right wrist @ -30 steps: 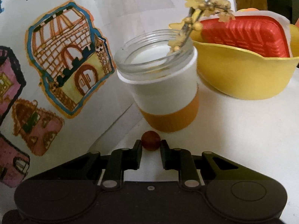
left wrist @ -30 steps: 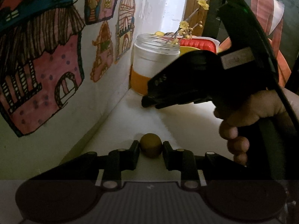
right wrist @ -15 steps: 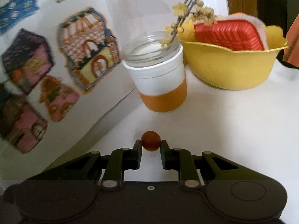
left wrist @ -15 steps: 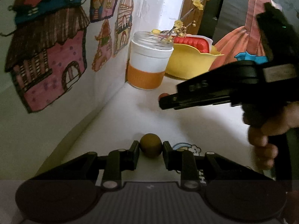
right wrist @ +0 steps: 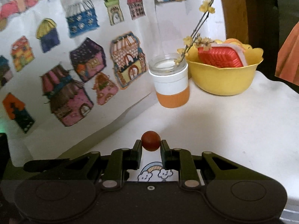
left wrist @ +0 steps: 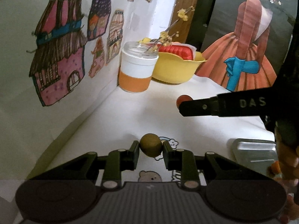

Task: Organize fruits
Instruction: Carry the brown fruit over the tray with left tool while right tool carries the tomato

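Observation:
My left gripper (left wrist: pixel 151 147) is shut on a small olive-brown round fruit (left wrist: pixel 150 144), held above the white tabletop (left wrist: pixel 115 123). My right gripper (right wrist: pixel 150 145) is shut on a small dark red round fruit (right wrist: pixel 150 143). The left wrist view shows the right gripper from the side, at the right, with the red fruit (left wrist: pixel 182 99) peeking out at its tip. A yellow bowl (right wrist: pixel 222 80) holding a red basket-like piece (right wrist: pixel 220 58) stands far ahead, next to a glass jar (right wrist: pixel 171 85) with a white and orange sleeve.
A wall with paper house drawings (right wrist: pixel 74 78) runs along the left. A flowering twig (right wrist: pixel 198 29) leans out of the jar. A metal tray (left wrist: pixel 254 153) lies at the right in the left wrist view. A picture of a dress (left wrist: pixel 244 46) stands behind the bowl.
Both grippers have pulled back from the jar and bowl, still holding their fruits. The right gripper has moved lower and further right in the left wrist view; the metal tray has come into sight.

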### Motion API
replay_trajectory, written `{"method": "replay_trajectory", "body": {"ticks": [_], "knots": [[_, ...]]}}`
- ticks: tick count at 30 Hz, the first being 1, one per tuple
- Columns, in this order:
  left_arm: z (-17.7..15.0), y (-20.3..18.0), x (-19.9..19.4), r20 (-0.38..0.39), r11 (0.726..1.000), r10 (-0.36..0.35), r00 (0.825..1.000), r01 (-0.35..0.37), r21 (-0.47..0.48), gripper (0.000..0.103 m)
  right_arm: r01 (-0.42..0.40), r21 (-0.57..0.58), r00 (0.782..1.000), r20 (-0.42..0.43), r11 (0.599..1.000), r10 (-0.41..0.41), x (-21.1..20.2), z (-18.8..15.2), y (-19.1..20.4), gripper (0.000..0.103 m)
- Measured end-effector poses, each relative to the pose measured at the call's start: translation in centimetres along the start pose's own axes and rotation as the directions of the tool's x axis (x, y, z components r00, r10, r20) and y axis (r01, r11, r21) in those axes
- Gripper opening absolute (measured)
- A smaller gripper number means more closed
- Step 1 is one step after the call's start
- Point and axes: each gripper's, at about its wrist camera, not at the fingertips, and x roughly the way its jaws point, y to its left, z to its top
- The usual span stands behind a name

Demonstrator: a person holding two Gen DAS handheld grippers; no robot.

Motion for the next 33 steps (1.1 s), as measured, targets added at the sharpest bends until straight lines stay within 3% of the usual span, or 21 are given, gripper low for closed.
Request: {"method": "replay_trajectory", "body": {"ticks": [12, 33], "knots": [[1.1, -3.5, -2.2, 0.038, 0.999, -0.043, 0.998, 0.042, 0.035, 0.029, 0.021, 0.002, 0.998, 0.064, 1.000, -0.021, -5.8, -1.3, -0.4, 0.022], [1.1, -12.4, -3.5, 0.055, 0.983, -0.116, 0.992, 0.106, 0.148, 0.029, 0.131, 0.025, 0.977, 0.167, 0.991, -0.134, -15.1, -6.2, -5.0, 0.023]]}}
